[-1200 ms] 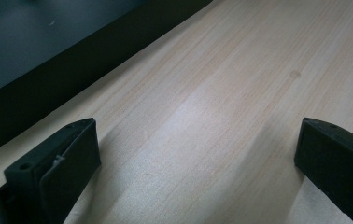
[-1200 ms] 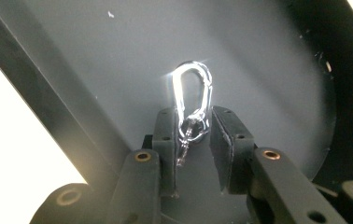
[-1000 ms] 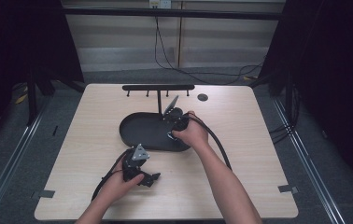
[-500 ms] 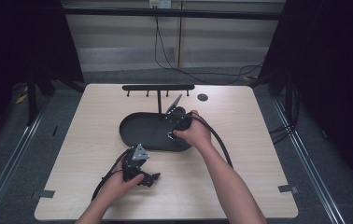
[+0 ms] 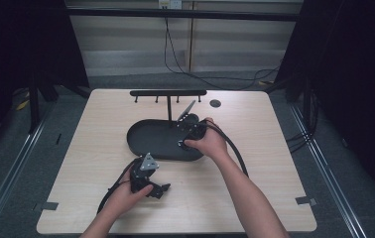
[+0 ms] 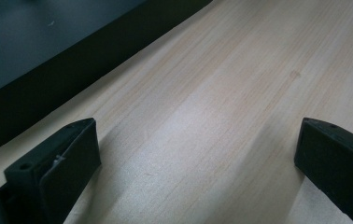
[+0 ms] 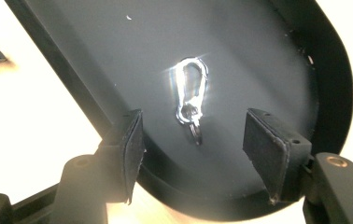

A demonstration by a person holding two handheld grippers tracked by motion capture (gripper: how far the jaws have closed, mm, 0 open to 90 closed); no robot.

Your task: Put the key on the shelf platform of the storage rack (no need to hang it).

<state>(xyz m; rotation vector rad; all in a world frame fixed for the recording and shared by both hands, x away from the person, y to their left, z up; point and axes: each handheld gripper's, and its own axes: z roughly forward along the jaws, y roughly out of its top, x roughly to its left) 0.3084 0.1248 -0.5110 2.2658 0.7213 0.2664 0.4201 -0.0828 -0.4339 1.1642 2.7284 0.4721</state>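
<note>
Left to right across the wooden table point(image 5: 255, 173): the left gripper point(image 5: 152, 184) rests low near the front edge, jaws spread wide over bare wood and holding nothing. At centre, the black oval tray point(image 5: 146, 144) holds a shiny metal carabiner clip point(image 7: 191, 95) lying flat on its floor, with a small ring at its near end. The right gripper point(image 7: 191, 154) hovers above the tray, jaws wide and empty, bracketing the clip. The step in hand appears to be picking up the clip; descend squarely, keep the clip centred, and close across its narrow body, since polished metal may slip. Behind the tray stands a T-shaped hook rack point(image 5: 168, 94).
</note>
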